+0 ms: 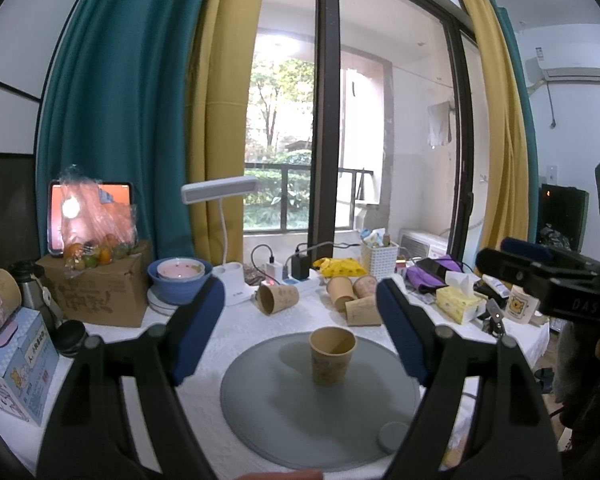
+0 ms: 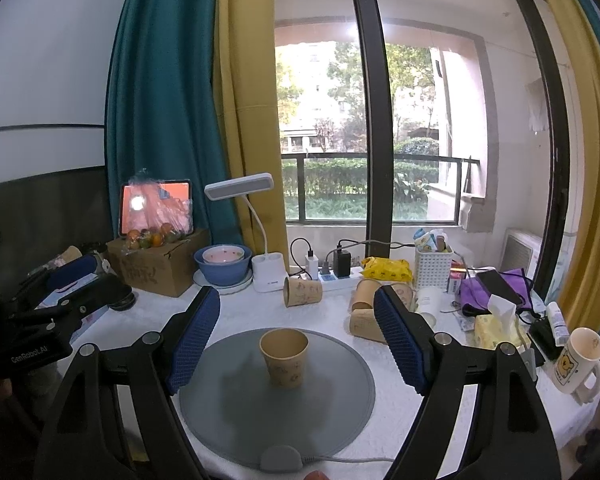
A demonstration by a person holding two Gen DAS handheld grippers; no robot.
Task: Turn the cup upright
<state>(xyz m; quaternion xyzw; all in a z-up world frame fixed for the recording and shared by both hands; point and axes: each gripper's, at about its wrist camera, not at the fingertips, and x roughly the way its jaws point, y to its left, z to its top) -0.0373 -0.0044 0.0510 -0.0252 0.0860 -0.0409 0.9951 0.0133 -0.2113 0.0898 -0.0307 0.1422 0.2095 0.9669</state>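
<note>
A brown paper cup (image 1: pixel 332 356) stands upright, mouth up, on a round grey mat (image 1: pixel 260 408); it also shows in the right wrist view (image 2: pixel 284 358) on the mat (image 2: pixel 236 412). My left gripper (image 1: pixel 300 336) is open and empty, held back from the cup with its blue pads either side of it. My right gripper (image 2: pixel 296 336) is open and empty too, at a similar distance. Neither touches the cup. The right gripper's body shows at the right edge of the left wrist view (image 1: pixel 548 280).
More paper cups lie on their sides behind the mat (image 1: pixel 278 299) (image 1: pixel 364 310). A blue bowl (image 1: pixel 180 280), desk lamp (image 1: pixel 232 280), power strip (image 2: pixel 332 276), cardboard box with fruit (image 1: pixel 100 292), tissue box (image 1: pixel 460 302), white basket (image 2: pixel 434 264) and bear mug (image 2: pixel 580 360) crowd the table's back and sides.
</note>
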